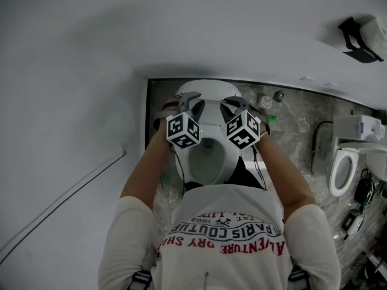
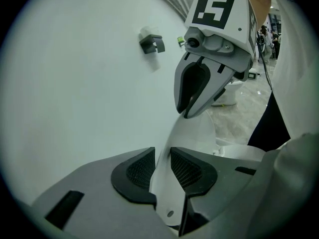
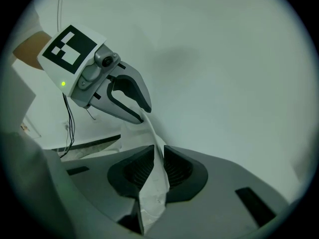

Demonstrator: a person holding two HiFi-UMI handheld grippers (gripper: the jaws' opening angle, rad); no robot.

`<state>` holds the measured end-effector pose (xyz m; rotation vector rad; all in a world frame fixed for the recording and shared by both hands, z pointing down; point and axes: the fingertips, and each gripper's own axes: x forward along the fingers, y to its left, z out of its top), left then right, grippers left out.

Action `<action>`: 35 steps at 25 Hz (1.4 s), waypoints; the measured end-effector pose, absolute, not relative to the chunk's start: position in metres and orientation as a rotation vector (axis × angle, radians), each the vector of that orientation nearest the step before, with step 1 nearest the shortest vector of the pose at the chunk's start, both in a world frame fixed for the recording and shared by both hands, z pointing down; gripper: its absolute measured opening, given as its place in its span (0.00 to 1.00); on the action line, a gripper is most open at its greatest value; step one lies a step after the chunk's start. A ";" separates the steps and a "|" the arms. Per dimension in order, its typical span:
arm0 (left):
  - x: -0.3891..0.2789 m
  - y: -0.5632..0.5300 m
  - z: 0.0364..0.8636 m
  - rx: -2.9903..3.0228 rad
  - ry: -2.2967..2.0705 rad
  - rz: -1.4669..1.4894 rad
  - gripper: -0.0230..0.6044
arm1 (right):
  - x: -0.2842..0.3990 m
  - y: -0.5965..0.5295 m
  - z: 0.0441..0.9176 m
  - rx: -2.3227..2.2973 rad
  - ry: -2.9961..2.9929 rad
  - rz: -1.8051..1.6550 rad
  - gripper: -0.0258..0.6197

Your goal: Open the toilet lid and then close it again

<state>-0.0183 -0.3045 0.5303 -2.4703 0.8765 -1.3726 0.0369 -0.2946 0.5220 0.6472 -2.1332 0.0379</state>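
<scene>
Left hand-held gripper (image 2: 162,156) clamped on top edge of upright toilet lid (image 2: 194,133), right hand-held gripper (image 3: 159,153) clamped on same edge further along

Tight spot: side wall (image 1: 72,71) runs close along the left, and the back wall (image 1: 254,35) sits just behind the upright toilet lid (image 1: 208,89) (little room there). Person's torso (image 1: 224,222) blocks the front. Open marble floor (image 1: 296,125) on the right, second toilet (image 1: 344,171) well apart.
</scene>
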 end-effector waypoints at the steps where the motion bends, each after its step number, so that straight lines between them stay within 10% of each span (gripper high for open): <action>1: -0.018 -0.304 0.531 -2.473 0.860 -1.376 0.20 | 0.037 -0.295 0.523 0.639 -2.123 0.025 0.10; 35: -0.025 -0.154 0.524 -2.481 0.488 -1.129 0.11 | 0.028 -0.150 0.523 0.729 -1.898 -0.302 0.10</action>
